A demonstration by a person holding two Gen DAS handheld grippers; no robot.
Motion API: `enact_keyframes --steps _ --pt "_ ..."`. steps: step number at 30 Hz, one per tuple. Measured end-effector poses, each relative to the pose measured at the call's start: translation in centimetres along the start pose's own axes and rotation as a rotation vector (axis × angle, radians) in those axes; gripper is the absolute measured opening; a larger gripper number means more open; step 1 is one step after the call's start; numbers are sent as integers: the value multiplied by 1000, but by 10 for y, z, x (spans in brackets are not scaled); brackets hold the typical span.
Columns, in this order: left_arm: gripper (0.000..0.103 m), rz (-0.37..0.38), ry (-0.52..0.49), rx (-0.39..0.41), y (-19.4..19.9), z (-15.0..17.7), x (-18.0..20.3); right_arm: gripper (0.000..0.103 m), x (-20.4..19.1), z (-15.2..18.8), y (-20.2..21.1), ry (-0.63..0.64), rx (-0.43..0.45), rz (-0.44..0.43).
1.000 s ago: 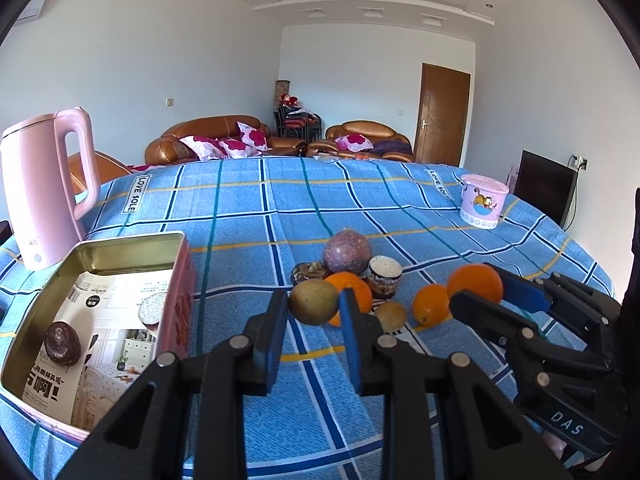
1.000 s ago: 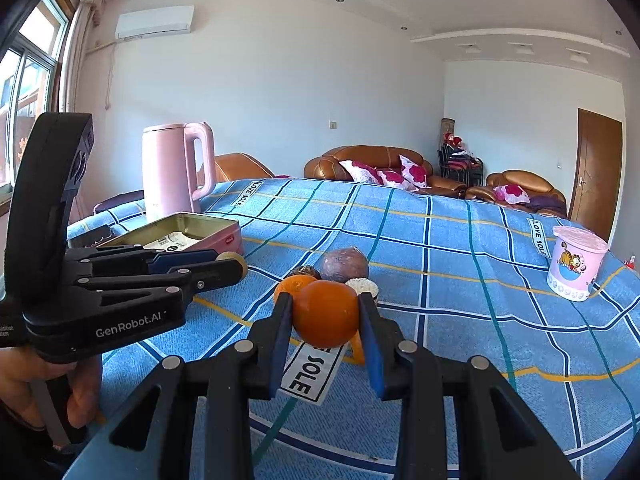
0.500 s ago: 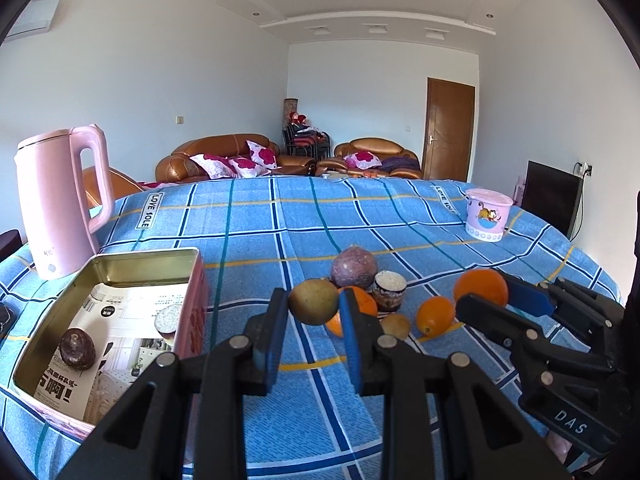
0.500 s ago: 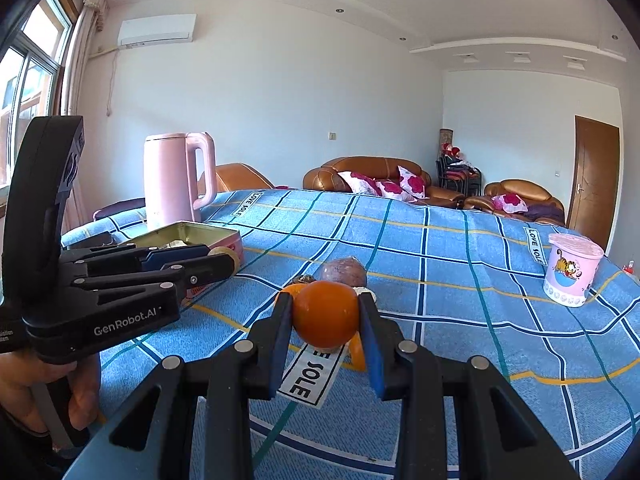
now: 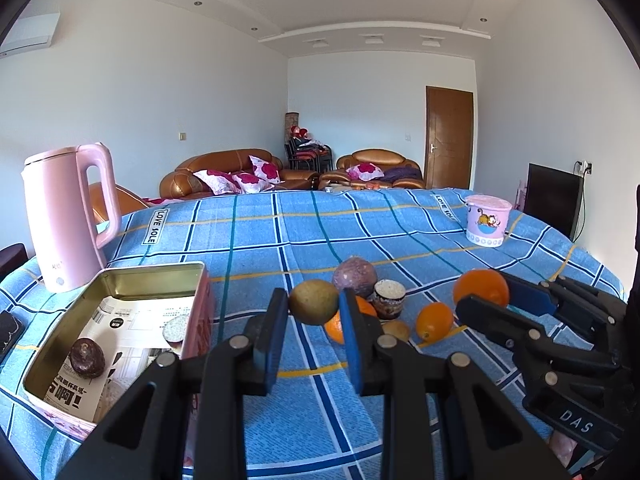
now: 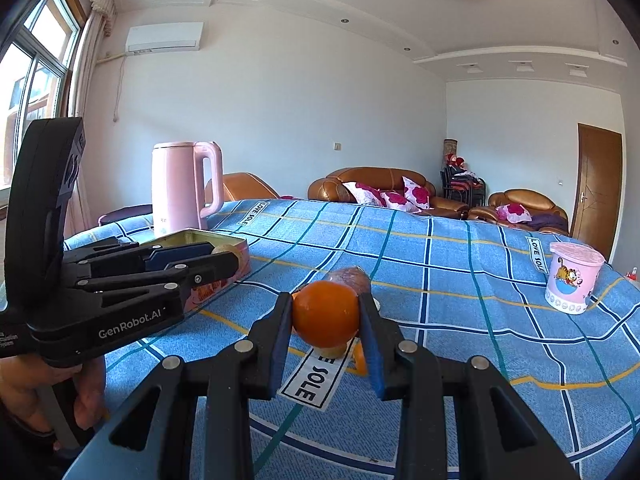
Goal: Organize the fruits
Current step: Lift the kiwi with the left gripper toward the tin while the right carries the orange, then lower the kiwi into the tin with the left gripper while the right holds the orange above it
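Fruits [image 5: 313, 302] [image 6: 326, 314] clamped in hand-held grippers [image 5: 313, 322] [image 6: 325, 322]

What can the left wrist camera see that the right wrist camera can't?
Only the left wrist view looks down into the metal tin: a dark round fruit and a cut half lie on the printed paper inside. It also shows the black screen.

Only the right wrist view shows the window, the air conditioner and a hand holding the left gripper.

Both show the pink kettle, the pink cup, the blue checked cloth, the left gripper shut on a greenish-brown fruit, and the right gripper shut on an orange.
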State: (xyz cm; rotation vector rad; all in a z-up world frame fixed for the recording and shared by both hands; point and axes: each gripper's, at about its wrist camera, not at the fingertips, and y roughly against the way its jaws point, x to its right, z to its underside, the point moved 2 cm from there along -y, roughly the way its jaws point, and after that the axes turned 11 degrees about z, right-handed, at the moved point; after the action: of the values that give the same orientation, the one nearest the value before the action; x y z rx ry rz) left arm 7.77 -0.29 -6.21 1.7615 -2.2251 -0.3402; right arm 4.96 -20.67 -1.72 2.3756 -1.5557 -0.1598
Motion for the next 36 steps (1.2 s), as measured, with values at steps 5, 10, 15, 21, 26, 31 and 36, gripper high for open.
enact_keyframes --steps 5,10,15,21,26,31,36 --pt "28 -17 -21 -1 6 2 0 35 0 0 2 -2 6 -15" --pt "28 -32 -10 -2 13 3 -9 35 2 -3 0 -44 -12 -44" --pt "28 -51 9 5 22 1 -21 35 -9 -11 -2 -28 -21 -65" --pt "28 -71 26 7 32 0 -33 35 -25 -24 -5 -13 -24 -110" --pt "28 -91 48 18 41 -1 -47 35 -39 -35 -11 6 -28 -137" --pt "28 -114 68 13 43 -1 -61 35 -52 -48 -17 13 -29 -173" --pt "28 -138 89 17 47 -1 -77 35 -66 -57 -25 35 -28 -197"
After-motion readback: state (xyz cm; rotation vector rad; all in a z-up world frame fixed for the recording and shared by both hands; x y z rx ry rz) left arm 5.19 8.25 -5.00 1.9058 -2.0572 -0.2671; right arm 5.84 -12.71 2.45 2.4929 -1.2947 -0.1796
